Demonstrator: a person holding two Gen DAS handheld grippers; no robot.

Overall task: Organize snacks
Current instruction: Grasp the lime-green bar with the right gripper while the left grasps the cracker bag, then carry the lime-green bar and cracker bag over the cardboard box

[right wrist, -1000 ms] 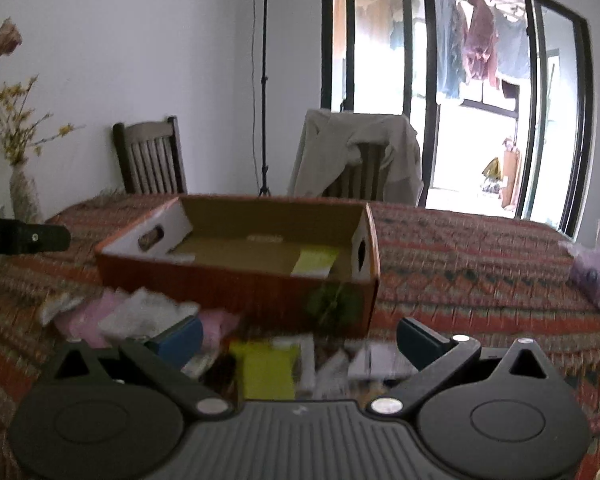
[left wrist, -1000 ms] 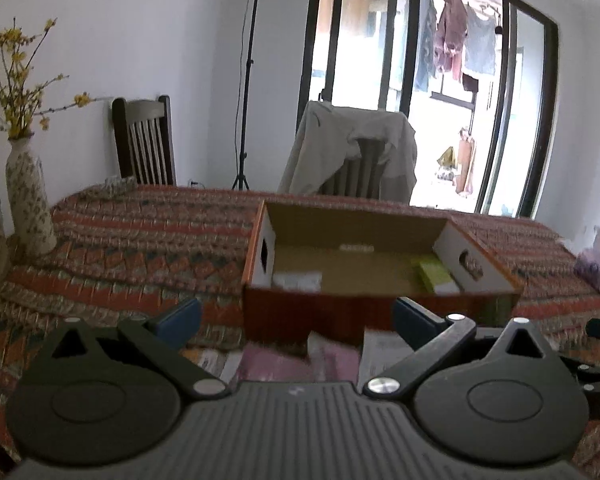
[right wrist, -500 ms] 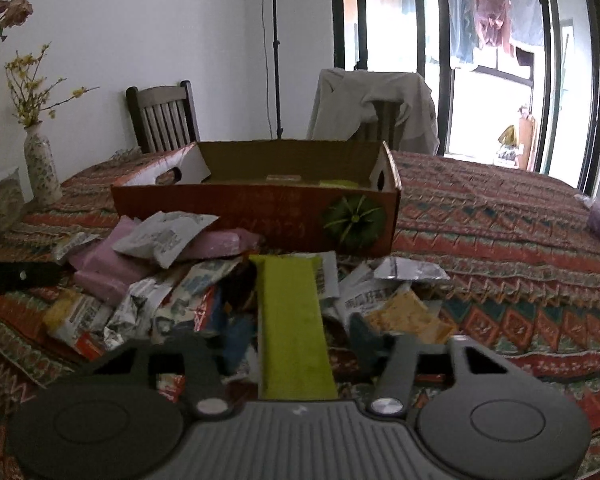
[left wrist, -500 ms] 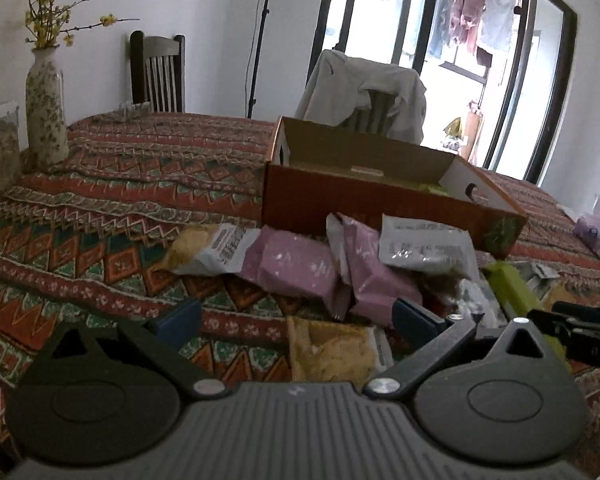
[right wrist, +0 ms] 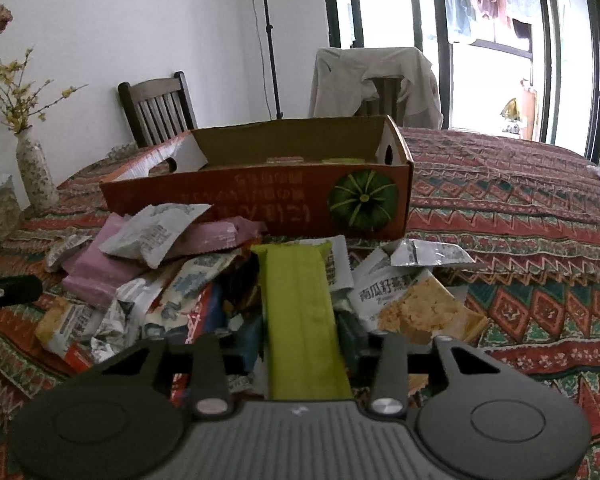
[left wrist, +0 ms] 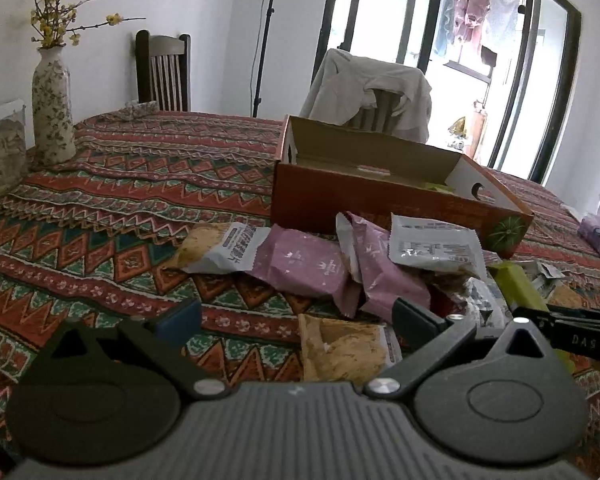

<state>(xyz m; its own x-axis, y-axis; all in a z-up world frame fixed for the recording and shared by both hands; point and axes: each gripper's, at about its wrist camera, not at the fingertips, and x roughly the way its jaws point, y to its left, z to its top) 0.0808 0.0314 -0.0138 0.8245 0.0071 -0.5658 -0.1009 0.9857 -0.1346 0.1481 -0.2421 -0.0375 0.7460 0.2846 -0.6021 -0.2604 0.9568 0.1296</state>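
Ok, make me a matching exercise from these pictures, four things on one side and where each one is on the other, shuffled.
Things:
1. long green snack packet
2. orange cardboard box
3. floral ceramic vase
4. crumbly yellow snack packet

Places:
A. between the left gripper fingers, ungripped
B. far left of the table
C. behind the snack pile
D. between the right gripper fingers

Pairs: 1-D, 2-C, 3-B, 4-A
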